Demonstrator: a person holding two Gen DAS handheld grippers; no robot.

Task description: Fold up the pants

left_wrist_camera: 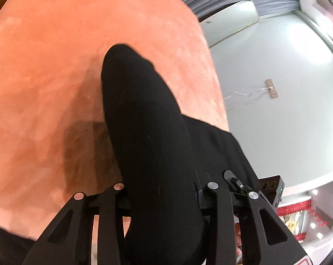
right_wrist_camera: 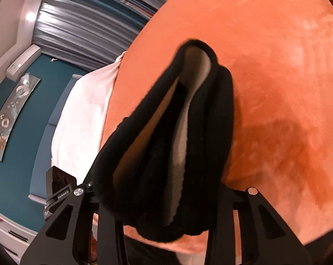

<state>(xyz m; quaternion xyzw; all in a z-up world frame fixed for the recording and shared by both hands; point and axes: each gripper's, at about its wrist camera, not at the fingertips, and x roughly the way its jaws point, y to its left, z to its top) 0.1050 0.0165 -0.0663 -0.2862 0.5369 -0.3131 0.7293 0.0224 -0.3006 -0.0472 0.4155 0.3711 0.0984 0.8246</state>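
Note:
The black pants [left_wrist_camera: 148, 132] hang bunched from both grippers above an orange plush bed cover [left_wrist_camera: 44, 77]. In the left wrist view the cloth drapes over my left gripper [left_wrist_camera: 133, 77] and hides its fingers; the jaws stand close together, shut on the fabric. In the right wrist view the pants [right_wrist_camera: 219, 121] show a pale fleece lining [right_wrist_camera: 195, 70] inside a fold. My right gripper [right_wrist_camera: 197, 66] is shut on that bundle, its fingers buried in the cloth. A dark shadow of the pants lies on the cover below.
The orange cover [right_wrist_camera: 277, 66] fills most of both views. A white blanket [right_wrist_camera: 82, 114] lies at the bed's left edge in the right wrist view. Beyond the bed's right edge, a grey floor [left_wrist_camera: 277, 121] holds a power strip [left_wrist_camera: 271, 88] and cable.

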